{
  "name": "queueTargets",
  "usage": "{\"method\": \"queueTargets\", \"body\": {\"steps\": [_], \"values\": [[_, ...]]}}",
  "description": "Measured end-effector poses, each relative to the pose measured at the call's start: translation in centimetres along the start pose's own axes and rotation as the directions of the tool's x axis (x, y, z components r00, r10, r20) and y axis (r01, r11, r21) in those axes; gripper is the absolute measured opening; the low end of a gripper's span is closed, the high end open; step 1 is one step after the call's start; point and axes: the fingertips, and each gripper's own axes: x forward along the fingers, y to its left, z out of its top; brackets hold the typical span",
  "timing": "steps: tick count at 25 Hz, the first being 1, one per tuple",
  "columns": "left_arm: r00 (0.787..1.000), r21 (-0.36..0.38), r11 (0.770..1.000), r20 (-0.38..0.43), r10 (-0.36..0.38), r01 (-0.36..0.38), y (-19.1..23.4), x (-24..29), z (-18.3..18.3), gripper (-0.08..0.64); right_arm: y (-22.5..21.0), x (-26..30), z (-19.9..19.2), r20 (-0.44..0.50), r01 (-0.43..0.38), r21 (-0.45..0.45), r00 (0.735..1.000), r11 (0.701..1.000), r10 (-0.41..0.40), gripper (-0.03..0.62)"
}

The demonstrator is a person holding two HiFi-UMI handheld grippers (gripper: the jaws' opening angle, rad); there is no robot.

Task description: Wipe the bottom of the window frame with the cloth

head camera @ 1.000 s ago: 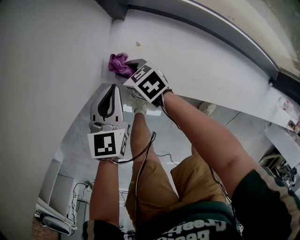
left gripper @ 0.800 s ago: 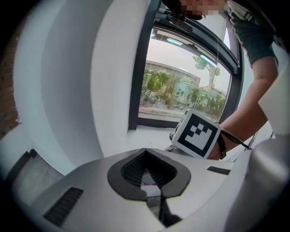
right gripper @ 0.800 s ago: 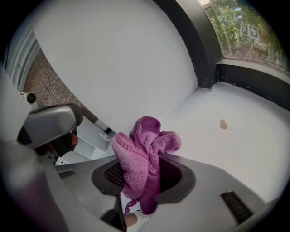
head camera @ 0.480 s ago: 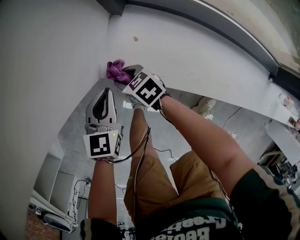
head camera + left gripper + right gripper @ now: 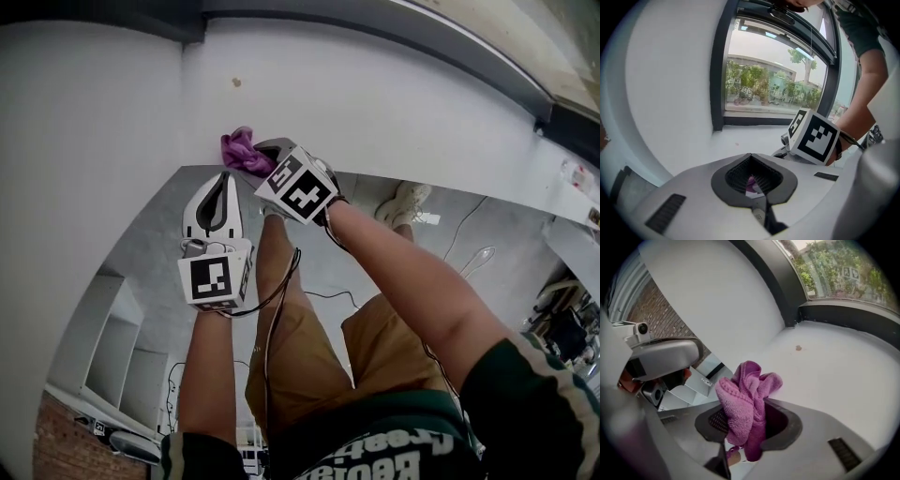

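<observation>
The right hand-held gripper (image 5: 269,150) is clamped on a bunched purple cloth (image 5: 746,401), which rests at the left end of the white window sill (image 5: 403,122), close to the corner where the sill meets the side wall. In the right gripper view the cloth's long axis runs along the jaws. Its crumpled free end sticks out past the pads toward 12 o'clock, and a short tail hangs down at 6 o'clock. In the head view the cloth sits at about 10 o'clock from the gripper's marker cube (image 5: 302,187). The dark bottom rail of the window frame (image 5: 848,315) lies beyond the cloth, at about 1 o'clock, apart from it. A small brown speck (image 5: 798,348) marks the sill between cloth and rail.

The left hand-held gripper (image 5: 222,180) has its jaws brought together on nothing. It hangs below the sill edge, at about 7 o'clock from the cloth.
</observation>
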Motion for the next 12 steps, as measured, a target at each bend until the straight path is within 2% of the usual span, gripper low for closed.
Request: {"method": "queueTargets", "body": {"steps": [12], "values": [[0.990, 0.086, 0.987, -0.050, -0.129, 0.133, -9.1, 4.2, 1.7, -0.002, -5.4, -7.5, -5.6, 0.021, 0.089, 0.106, 0.996, 0.990, -0.092, 0.166]]}}
